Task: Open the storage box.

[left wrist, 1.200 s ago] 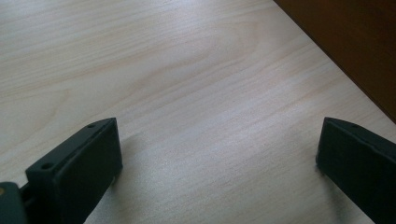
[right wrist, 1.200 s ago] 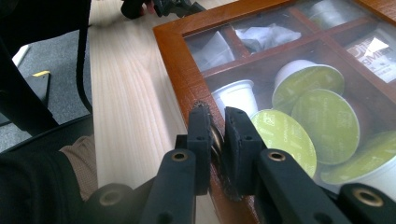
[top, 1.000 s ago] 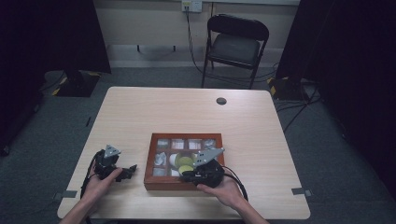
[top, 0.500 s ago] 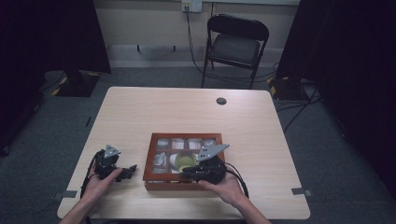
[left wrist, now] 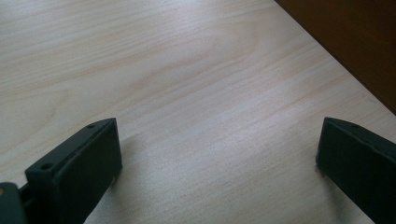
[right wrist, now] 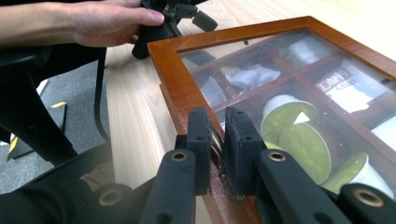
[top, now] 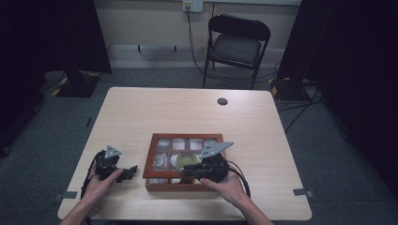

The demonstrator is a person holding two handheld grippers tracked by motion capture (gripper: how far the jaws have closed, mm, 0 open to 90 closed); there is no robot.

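Pinching a small metal latch [right wrist: 216, 142] on the near rim of the glass-lidded wooden box [top: 151, 157], the right gripper [top: 187, 170] has its jaws nearly together. Green-lidded cups [right wrist: 299, 135] lie under the glass. Left of the box, the left gripper [top: 130, 170] rests on the table [top: 187, 112], jaws spread wide. Beyond stands a folding chair [top: 237, 44].

Light wood table [top: 187, 112], glass-lidded wooden box [top: 149, 161], small dark disc [top: 222, 101]

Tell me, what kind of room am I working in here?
Probably a studio or lab set up for recording: a light wooden table on grey carpet, dark curtains at the sides, and a folding chair by the wall.
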